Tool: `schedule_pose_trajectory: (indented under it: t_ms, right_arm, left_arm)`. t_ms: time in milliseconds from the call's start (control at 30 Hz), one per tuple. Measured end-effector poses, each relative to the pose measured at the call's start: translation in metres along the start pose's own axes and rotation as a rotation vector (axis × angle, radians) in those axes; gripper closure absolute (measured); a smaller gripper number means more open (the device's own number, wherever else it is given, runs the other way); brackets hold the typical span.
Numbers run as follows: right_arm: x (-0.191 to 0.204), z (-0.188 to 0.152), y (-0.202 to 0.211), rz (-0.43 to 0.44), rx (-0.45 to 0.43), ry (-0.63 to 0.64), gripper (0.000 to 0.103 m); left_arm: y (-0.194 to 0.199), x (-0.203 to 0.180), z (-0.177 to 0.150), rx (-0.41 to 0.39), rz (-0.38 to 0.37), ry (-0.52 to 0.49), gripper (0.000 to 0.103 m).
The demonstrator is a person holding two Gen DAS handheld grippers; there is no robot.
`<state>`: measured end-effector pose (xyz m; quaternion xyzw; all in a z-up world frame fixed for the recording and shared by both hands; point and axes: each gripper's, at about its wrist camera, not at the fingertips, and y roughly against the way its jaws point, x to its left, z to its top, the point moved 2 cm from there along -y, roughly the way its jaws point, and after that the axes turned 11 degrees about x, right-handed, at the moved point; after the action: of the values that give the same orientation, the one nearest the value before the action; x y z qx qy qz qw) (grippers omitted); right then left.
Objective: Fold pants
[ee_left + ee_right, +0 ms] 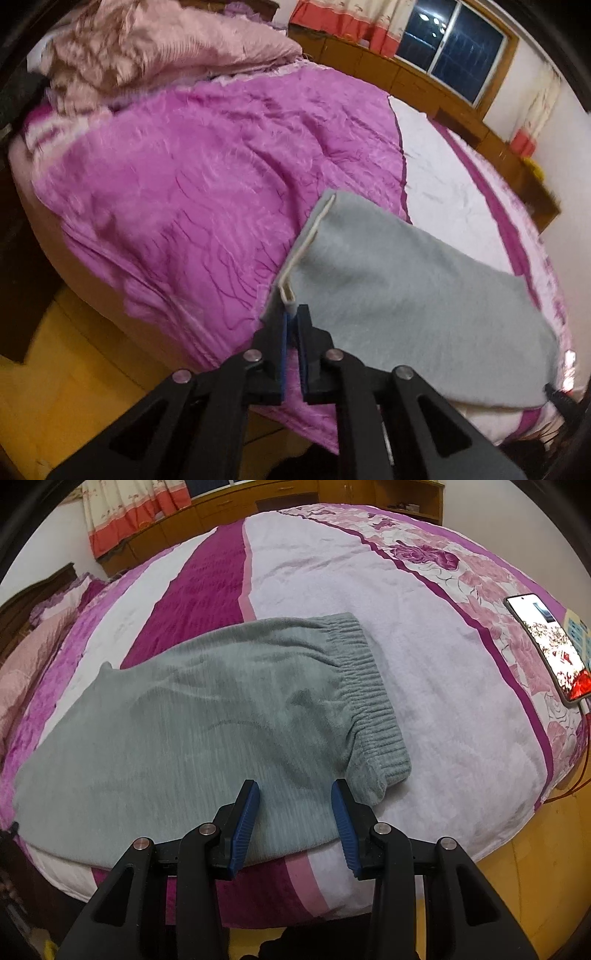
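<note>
The grey pants (207,716) lie lengthwise across the bed (424,657). The left claw (291,317) pinches their hem end; the right claw (295,794), released, hovers near the waistband (365,698).

Grey-green pants (207,716), magenta quilt (192,177)

Grey pants (207,716) lie flat near the bed's (443,686) front edge, ribbed waistband (369,698) rightward. The right gripper (295,794) hovers over them, jaws apart. A lit phone (546,646) rests by the right edge.
</note>
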<state>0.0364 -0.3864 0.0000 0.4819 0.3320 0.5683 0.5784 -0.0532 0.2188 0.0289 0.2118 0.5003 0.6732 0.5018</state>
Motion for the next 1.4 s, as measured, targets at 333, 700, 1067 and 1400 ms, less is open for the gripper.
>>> schedule_pose_trajectory:
  t_ms: [333, 700, 1067, 1400]
  right_arm:
    - [0.010, 0.000, 0.014, 0.005, -0.027, 0.014, 0.069]
    - [0.009, 0.002, 0.002, 0.013, -0.016, 0.015, 0.069]
    - [0.006, 0.004, -0.004, 0.036, -0.008, -0.004, 0.069]
    - [-0.002, 0.006, 0.005, 0.070, -0.021, -0.017, 0.069]
  left_arm:
    - [0.031, -0.032, 0.031, -0.080, -0.020, -0.099, 0.089]
    - [-0.046, -0.048, 0.081, 0.004, 0.038, -0.154, 0.078]
    - [-0.056, -0.044, 0.075, -0.055, 0.063, -0.187, 0.099]
    - [-0.040, -0.036, 0.076, -0.046, 0.089, -0.146, 0.090]
